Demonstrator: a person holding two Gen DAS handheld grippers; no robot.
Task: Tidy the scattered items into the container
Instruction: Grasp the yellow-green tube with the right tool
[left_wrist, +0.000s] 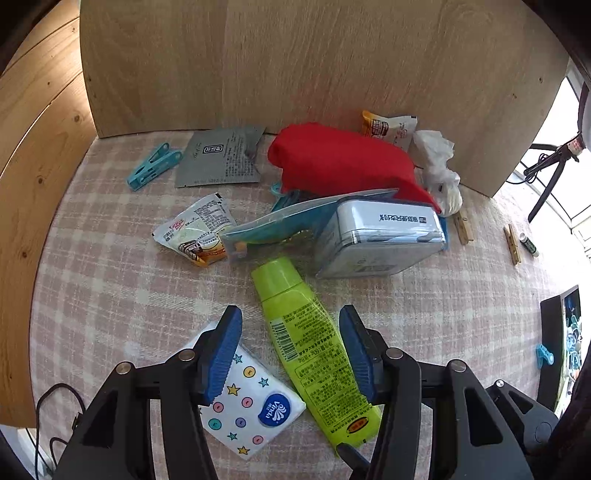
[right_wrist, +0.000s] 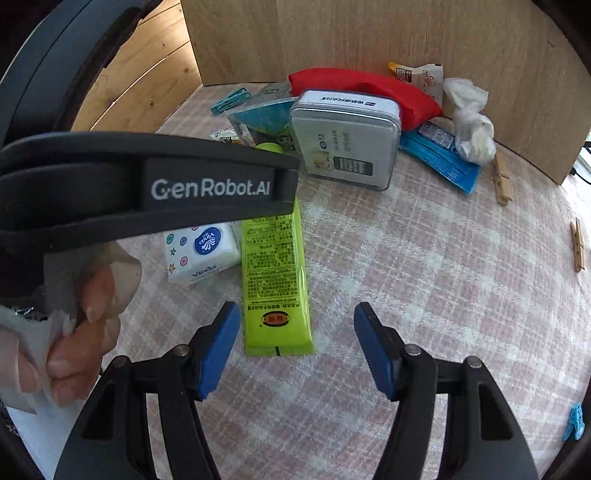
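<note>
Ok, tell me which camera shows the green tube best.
Left wrist view: the green tube lies nearly whole, cap to crimped end, between the open left gripper fingers. In the right wrist view a black strap hides its cap end.

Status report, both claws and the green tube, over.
Left claw open, straddling green tube. Right claw open, empty, above tube's crimped end. Tissue pack against the tube's side.
</note>
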